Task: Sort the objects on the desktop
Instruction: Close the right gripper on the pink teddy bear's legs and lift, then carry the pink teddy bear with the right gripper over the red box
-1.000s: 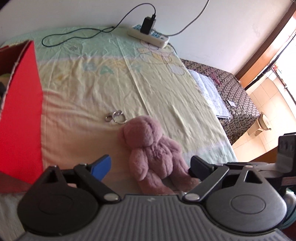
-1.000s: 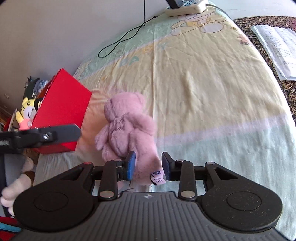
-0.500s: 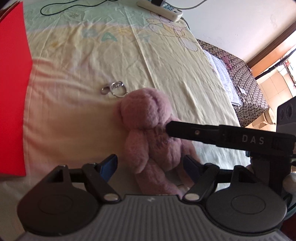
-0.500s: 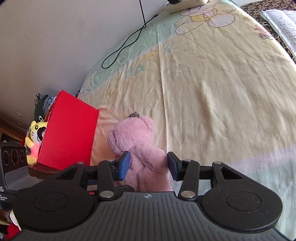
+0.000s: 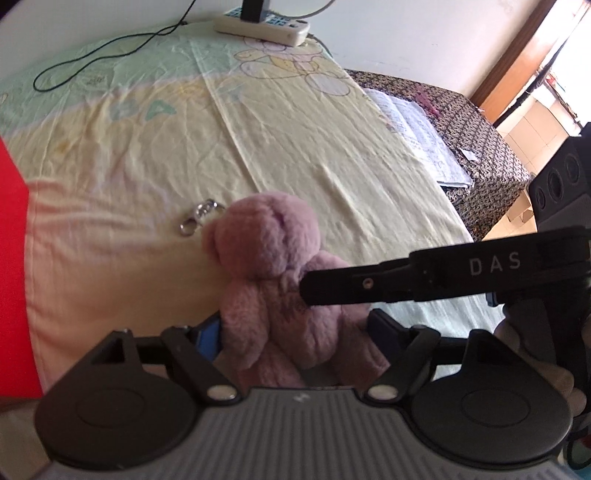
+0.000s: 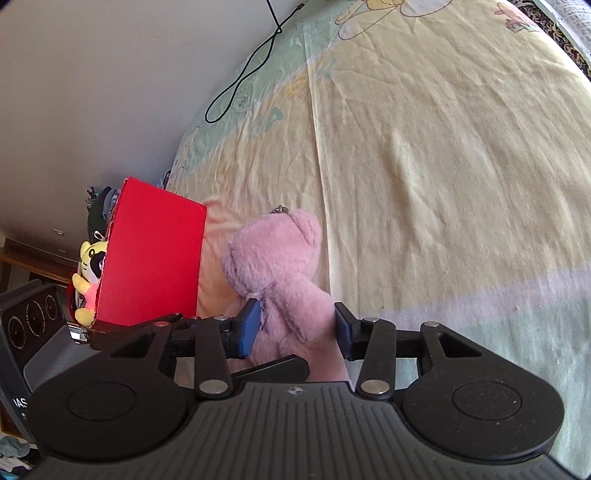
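Both grippers w/ pink bear (image 5: 273,273) between: left gripper (image 5: 291,332) apart; right gripper (image 6: 295,328), "DAS"-marked, closing.

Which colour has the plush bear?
Pink; the plush bear shows best in the right wrist view.

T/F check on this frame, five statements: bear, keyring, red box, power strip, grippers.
1. The pink plush bear lies on the cloth-covered surface. True.
2. The metal keyring sits inside the red box. False: it lies on the cloth by the bear's head.
3. The bear sits between the fingers of both the left gripper and the right gripper. True; the right gripper's jaws are closing.
4. The red box is empty. False: a yellow plush toy shows at its open side.
5. The power strip lies beside the bear. False: it is at the far edge, by the wall.
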Motion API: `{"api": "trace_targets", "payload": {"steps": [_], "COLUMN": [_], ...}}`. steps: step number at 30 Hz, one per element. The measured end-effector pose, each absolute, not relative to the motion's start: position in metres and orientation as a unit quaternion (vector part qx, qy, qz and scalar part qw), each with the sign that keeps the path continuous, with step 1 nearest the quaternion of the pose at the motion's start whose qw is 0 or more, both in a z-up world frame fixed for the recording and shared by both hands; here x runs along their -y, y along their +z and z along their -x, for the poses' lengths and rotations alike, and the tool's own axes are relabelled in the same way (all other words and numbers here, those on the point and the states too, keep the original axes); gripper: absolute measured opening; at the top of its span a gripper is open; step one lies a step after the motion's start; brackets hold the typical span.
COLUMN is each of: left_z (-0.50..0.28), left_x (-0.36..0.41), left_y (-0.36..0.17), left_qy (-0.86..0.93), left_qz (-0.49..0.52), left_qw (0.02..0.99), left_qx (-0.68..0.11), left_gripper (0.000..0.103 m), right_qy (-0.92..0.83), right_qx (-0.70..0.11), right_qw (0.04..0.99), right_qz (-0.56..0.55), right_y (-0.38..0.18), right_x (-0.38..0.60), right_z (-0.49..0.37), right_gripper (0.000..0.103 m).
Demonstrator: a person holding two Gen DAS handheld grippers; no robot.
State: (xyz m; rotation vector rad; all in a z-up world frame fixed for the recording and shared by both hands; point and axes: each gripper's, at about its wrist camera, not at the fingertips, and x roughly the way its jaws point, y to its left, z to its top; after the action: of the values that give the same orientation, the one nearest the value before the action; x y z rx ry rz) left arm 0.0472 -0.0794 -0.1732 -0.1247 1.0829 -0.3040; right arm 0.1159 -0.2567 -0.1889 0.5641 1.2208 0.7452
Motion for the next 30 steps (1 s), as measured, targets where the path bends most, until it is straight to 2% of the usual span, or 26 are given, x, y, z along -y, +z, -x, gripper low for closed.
{"api": "trace_targets", "payload": {"steps": [15,23,30], "left_z": [-0.023,0.004,0.034], "left_x": [0.068,0.019,-0.059], "left_y": [-0.109,-0.053,-0.014], "left_qy": [-0.173,-0.171,-0.152], "left_qz": [0.060,0.067,0.062], "left_qw": [0.886,0.919,0.942], "left_qx": [-0.425,-0.350,-0.292], "left_gripper": [0.082,0.082,0.083], "right_qy": [0.356,0.402,0.444], "right_qx": [-0.473,-0.413,-0.376], "right_qw": [0.740,0.741,0.725], "right_qz": [-0.319,-0.345,-0.369], "right_y": [-0.139,-0.099,-0.067], "right_x": [0.250,0.205,0.127], "right_z": [-0.091,-0.074,-0.066], "right_gripper": [0.044,0.044,0.044]}}
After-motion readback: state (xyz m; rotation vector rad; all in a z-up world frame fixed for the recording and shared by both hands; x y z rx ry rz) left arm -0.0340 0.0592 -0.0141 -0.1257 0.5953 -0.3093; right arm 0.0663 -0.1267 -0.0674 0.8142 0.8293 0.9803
